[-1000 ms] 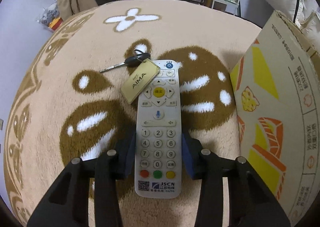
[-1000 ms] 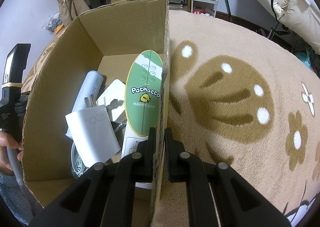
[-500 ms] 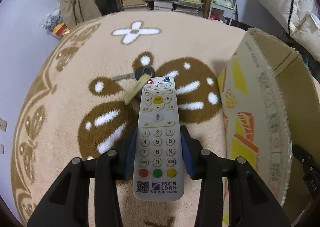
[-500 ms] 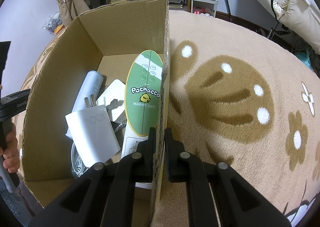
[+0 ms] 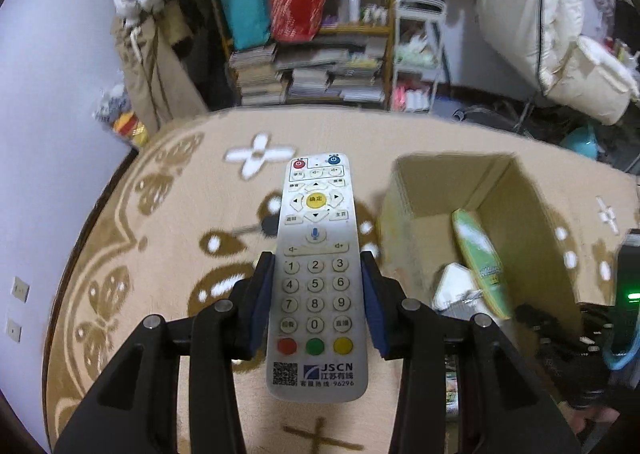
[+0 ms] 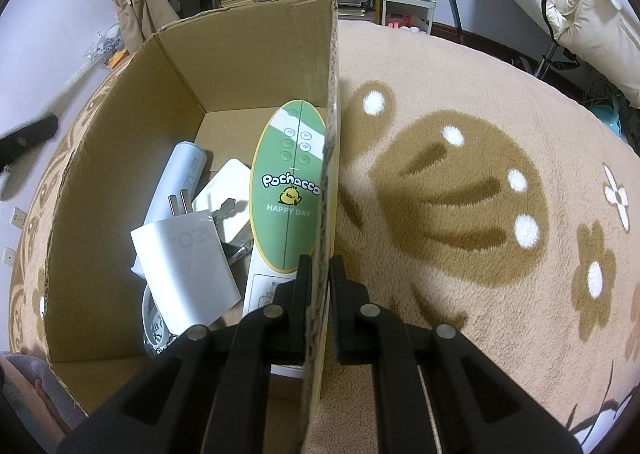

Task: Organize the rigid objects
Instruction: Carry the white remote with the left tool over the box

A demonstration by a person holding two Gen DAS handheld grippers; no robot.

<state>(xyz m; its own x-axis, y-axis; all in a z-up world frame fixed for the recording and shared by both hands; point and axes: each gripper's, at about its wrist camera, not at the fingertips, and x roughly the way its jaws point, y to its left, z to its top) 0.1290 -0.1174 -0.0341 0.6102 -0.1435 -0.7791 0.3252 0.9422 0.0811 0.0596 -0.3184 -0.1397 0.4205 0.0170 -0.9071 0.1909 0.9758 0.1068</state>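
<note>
Cardboard box [image 6: 120, 189] sits open on the rug [image 6: 460, 193], your right gripper [image 6: 320, 286] pinching its wall. White remote [image 5: 316, 274], coloured buttons, is clamped in your left gripper [image 5: 318, 294], up over the rug beside the box. Inside: charger [image 6: 184, 266], green oval card [image 6: 288, 189].

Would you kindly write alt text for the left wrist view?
The left gripper holds a white remote control above a beige patterned rug. An open cardboard box holding a green oval item sits to its right.
</note>
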